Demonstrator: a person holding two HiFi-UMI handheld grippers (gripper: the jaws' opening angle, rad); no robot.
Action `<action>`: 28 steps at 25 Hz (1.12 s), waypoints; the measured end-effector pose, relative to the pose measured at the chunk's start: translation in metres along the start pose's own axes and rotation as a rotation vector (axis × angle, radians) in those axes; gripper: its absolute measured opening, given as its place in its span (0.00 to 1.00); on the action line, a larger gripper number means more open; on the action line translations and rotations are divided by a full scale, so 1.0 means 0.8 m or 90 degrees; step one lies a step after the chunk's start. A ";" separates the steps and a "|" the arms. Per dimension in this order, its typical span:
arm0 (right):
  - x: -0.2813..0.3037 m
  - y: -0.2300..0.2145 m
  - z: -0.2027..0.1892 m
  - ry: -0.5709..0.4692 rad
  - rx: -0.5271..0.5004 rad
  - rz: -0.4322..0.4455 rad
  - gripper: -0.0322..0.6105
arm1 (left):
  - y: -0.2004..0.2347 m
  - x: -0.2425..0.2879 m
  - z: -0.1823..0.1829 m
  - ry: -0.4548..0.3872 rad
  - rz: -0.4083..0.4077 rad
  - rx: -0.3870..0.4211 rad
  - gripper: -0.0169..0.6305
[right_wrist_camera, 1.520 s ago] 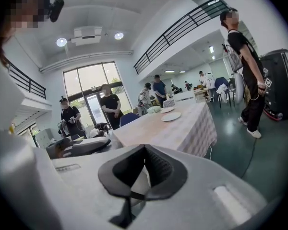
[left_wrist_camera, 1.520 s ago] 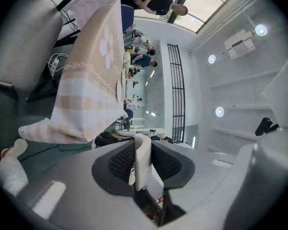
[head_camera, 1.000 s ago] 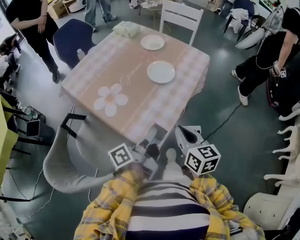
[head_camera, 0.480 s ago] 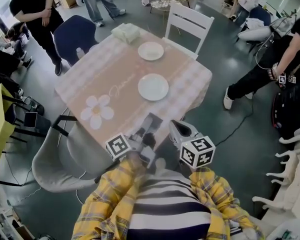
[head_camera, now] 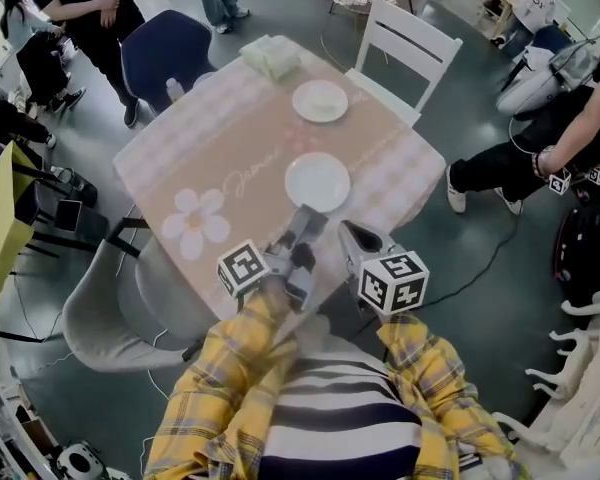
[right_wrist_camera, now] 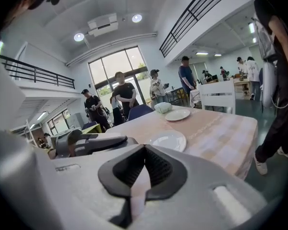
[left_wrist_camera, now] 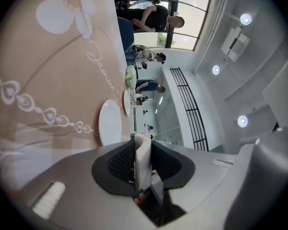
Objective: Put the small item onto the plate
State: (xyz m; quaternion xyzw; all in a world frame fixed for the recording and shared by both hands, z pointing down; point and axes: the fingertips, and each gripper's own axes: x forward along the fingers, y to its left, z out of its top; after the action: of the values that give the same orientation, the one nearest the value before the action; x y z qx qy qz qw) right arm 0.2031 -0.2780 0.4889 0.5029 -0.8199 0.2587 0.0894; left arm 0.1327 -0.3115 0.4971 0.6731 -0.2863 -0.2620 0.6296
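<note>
Grey moulded chair (head_camera: 110, 318) stands at the near left corner of the table (head_camera: 380, 183). Right of it, a pale flower (head_camera: 195, 223) is printed on the pinkish checked tablecloth (head_camera: 220, 138).

The left gripper (head_camera: 307, 218) hangs over the table's near edge. Its jaws are clenched on a small white item (left_wrist_camera: 143, 163) that stands upright between the dark pads. It looks like a thin slab or roll, though its shape is hard to make out. The item is held in the air and is not on a plate. The nearer plate (head_camera: 318, 181) lies just beyond the gripper's tip. A second plate (head_camera: 320, 100) sits farther back, near a folded green cloth (head_camera: 270, 56) at the far corner.

Just right of the left gripper, the right gripper (head_camera: 346, 231) also points toward the table. Its jaws are pressed together at the tips with nothing gripped.

A white chair (head_camera: 410, 43) stands at the table's far right side. A person in black (head_camera: 510, 163) is further right on the floor.
</note>
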 end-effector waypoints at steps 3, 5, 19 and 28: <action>0.024 -0.008 0.005 0.016 -0.004 0.002 0.05 | 0.009 0.021 0.020 -0.008 0.007 0.005 0.17; 0.037 -0.014 0.006 0.028 -0.006 0.002 0.05 | 0.018 0.034 0.032 -0.012 0.023 0.013 0.17; 0.092 -0.035 0.003 0.076 -0.026 0.006 0.05 | 0.054 0.103 0.051 0.074 0.168 0.113 0.17; 0.097 -0.044 0.006 0.077 -0.018 0.007 0.05 | 0.063 0.128 0.045 0.152 0.205 0.153 0.25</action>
State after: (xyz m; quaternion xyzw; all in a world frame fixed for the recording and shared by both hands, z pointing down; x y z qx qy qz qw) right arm 0.1972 -0.3535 0.5280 0.4809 -0.8192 0.2774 0.1442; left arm 0.1760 -0.4118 0.5455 0.7150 -0.3423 -0.0408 0.6082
